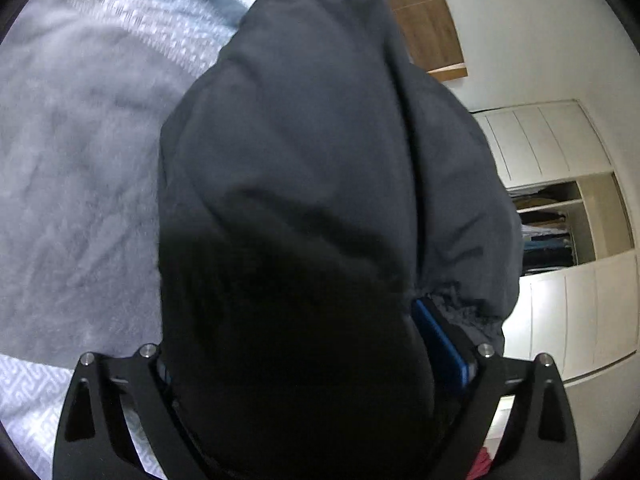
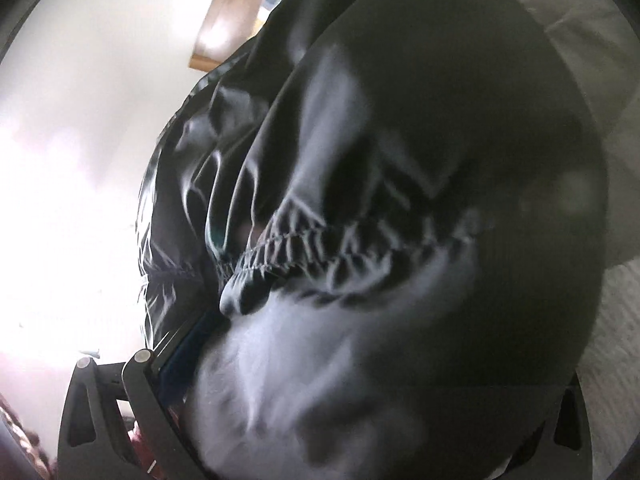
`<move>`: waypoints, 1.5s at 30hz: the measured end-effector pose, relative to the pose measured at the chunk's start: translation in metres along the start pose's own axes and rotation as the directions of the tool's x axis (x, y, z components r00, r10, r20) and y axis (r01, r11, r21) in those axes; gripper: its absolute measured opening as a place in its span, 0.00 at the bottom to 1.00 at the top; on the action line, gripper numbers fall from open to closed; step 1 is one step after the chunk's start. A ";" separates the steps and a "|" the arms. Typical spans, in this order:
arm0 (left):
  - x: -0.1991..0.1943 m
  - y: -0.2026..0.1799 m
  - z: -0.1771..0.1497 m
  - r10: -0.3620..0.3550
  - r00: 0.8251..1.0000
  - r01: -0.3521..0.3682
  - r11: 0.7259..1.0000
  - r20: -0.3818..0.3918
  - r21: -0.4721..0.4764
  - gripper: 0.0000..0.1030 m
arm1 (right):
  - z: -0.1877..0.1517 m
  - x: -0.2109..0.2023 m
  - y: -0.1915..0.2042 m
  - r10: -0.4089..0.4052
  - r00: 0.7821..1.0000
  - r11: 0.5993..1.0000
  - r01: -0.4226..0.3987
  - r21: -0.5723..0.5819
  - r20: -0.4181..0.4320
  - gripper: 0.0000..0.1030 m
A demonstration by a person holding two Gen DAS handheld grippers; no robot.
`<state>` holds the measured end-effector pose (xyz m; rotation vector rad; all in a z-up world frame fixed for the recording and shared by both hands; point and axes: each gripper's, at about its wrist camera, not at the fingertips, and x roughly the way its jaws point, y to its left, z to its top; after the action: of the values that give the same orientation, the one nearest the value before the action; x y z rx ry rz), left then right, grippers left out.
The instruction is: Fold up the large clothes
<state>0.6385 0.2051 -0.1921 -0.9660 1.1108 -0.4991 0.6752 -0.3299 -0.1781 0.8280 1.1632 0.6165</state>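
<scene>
Inside both grippers (image 1: 320, 360) (image 2: 340, 360): dark garment (image 1: 304, 168).

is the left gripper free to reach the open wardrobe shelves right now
Probably not: the left gripper is shut on the dark jacket, which drapes across its view, and the wardrobe shelves sit off across the room.

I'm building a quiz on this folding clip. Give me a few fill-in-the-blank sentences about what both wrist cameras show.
1. Both tongs are shut on a dark ____ garment.
2. In the left wrist view, the left tongs have pads coloured ____.
3. Left of the garment in that view lies a pale grey ____.
4. Behind it on the right, the white wardrobe has one section standing ____.

Missing words: padded; blue; bedspread; open
</scene>
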 end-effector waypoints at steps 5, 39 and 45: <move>0.005 -0.006 -0.002 0.044 0.999 -0.044 0.999 0.016 0.011 0.94 | -0.005 0.006 -0.005 -0.007 0.999 1.000 0.007 0.000 0.049 1.00; -0.091 -0.194 -0.097 0.010 0.976 -0.079 0.948 0.218 0.307 0.21 | -0.032 -0.046 0.199 0.067 0.981 0.961 -0.015 -0.275 0.181 0.33; -0.083 -0.157 -0.128 0.098 0.979 -0.143 0.956 0.180 0.257 0.21 | -0.038 -0.031 0.157 0.004 0.989 0.979 0.026 -0.202 0.146 0.33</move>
<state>0.5070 0.1360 -0.0316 -0.6839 0.9190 -0.4479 0.6288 -0.2562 -0.0380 0.6799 0.9534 0.6434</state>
